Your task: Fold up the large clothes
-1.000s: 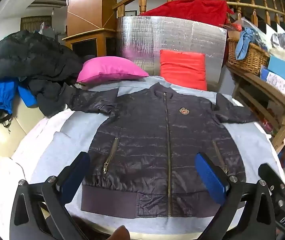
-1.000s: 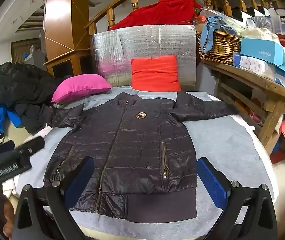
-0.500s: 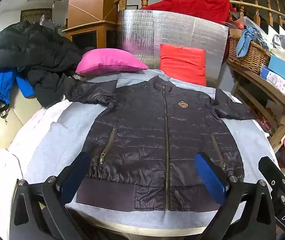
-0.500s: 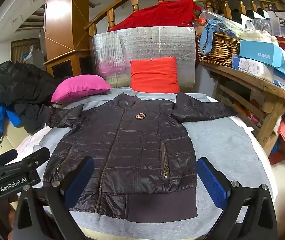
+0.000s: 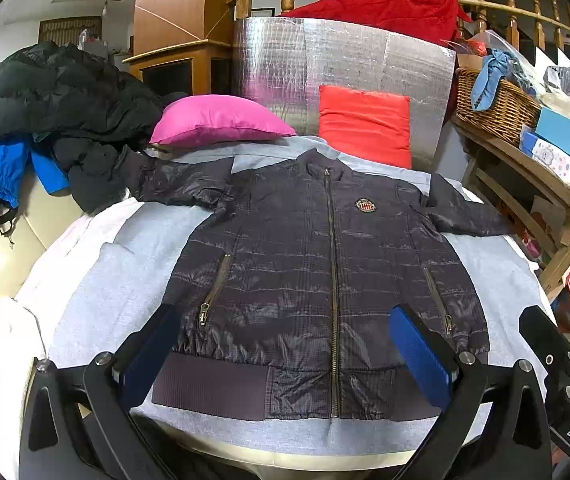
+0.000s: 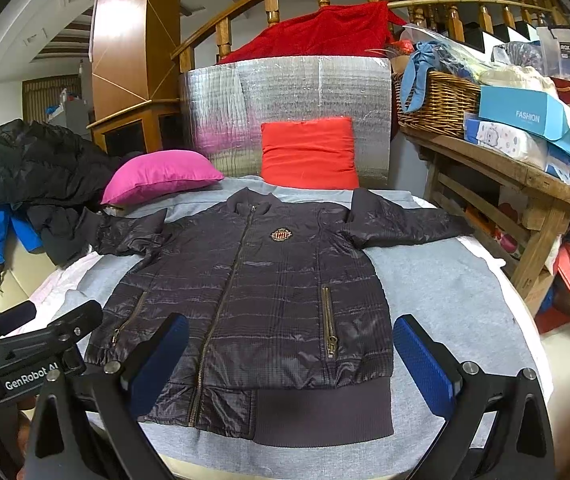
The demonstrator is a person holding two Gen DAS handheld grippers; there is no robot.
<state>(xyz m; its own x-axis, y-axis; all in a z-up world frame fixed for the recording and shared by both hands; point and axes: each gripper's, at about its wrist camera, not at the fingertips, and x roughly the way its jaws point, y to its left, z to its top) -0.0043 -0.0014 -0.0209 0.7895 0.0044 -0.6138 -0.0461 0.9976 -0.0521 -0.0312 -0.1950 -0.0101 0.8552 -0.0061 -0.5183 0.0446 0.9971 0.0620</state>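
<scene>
A dark quilted zip jacket (image 5: 325, 276) (image 6: 253, 304) lies flat and face up on a grey-covered round table (image 5: 125, 264) (image 6: 449, 292), zipper closed, both sleeves spread out to the sides. A round badge sits on its chest. My left gripper (image 5: 285, 356) hangs open above the jacket's hem, nothing between its blue pads. Held over the hem a little further right, my right gripper (image 6: 291, 360) is open and empty too. Each gripper's black body shows at the edge of the other's view.
A pink cushion (image 5: 221, 120) and a red cushion (image 5: 365, 128) rest at the table's far edge against a silver foil panel (image 5: 345, 64). Dark and blue coats (image 5: 45, 104) pile on the left. A wooden shelf (image 6: 525, 176) with a wicker basket and boxes stands right.
Both grippers have drifted slightly; the jacket sits a little lower and more centred in the left wrist view. The left gripper body has come further into the right wrist view. The jacket has not moved.
</scene>
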